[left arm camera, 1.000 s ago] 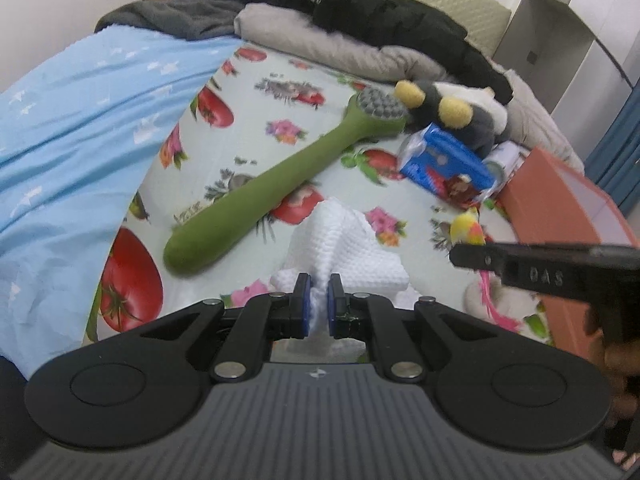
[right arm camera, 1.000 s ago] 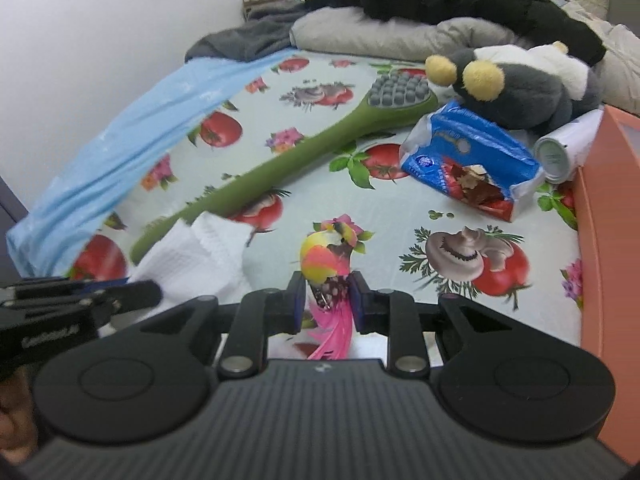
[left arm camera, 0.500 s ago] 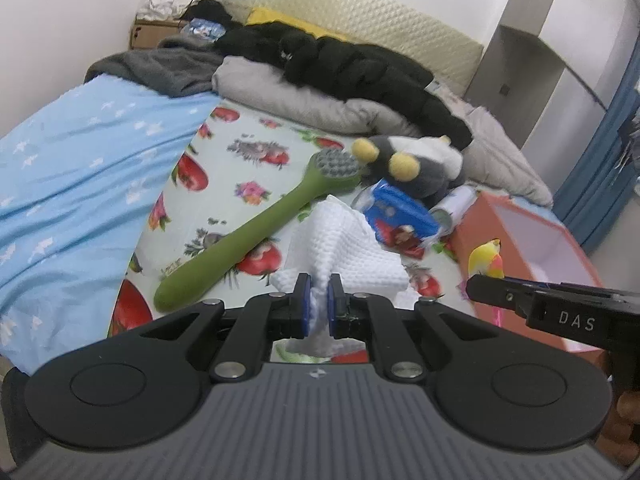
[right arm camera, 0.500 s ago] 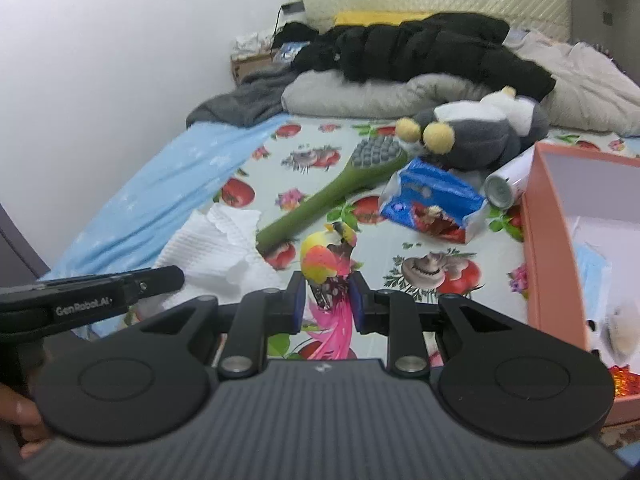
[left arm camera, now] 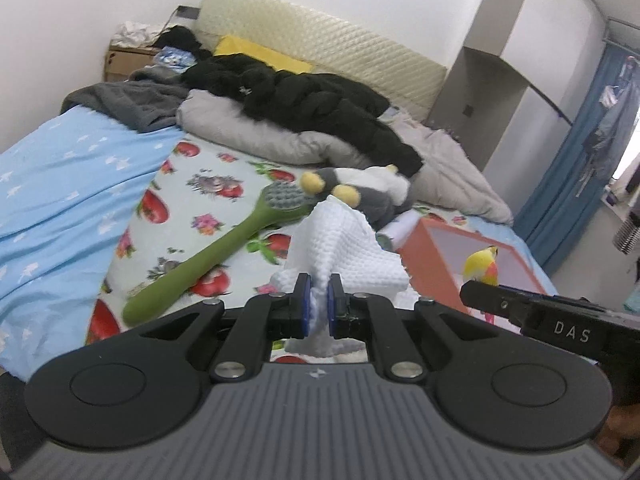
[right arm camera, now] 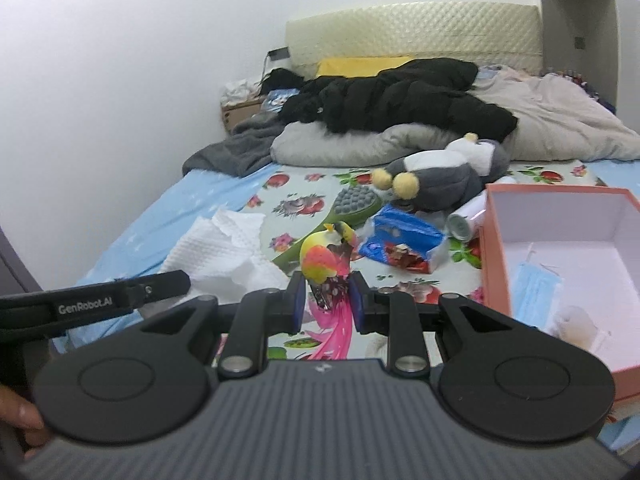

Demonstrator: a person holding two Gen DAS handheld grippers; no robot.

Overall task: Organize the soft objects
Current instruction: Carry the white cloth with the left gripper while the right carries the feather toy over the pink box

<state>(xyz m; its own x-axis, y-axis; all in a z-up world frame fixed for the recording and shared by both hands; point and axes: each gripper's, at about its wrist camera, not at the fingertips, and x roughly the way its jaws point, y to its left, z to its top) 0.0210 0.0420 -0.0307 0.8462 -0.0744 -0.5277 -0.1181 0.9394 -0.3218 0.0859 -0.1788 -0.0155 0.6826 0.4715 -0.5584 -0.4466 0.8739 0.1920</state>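
Two soft things are in your grip. Your left gripper (left arm camera: 319,311) has its jaws clamped on a white waffle-weave cloth (left arm camera: 344,248), which bunches up ahead of the jaws and hangs a little below them, clear of the bed. Your right gripper (right arm camera: 327,304) has its jaws closed on a small toy parrot (right arm camera: 324,258): its yellow and orange body stands above the jaws and its pink tail feathers trail down beneath them. From the left wrist view the parrot shows off to the right of the left jaws, in front of the orange box (left arm camera: 424,248).

That orange box (right arm camera: 494,256) sits open to the right of the right jaws, with a blue face mask (right arm camera: 536,288) lying on its pale floor. Ahead of the right jaws, on the fruit-print sheet (right arm camera: 296,204), lie a torn blue packet (right arm camera: 400,240), a green long-handled brush (right arm camera: 356,204), a white roll (right arm camera: 468,216) on its side and, beyond them, a grey plush toy (right arm camera: 444,180) with yellow feet. Left of the left jaws the brush's handle (left arm camera: 208,268) runs toward you across the sheet, and farther left lies a light blue blanket (left arm camera: 68,192). Beyond all of it, a black jacket (left arm camera: 304,96) is draped over grey bedding (left arm camera: 256,132) near the quilted headboard (left arm camera: 320,48).
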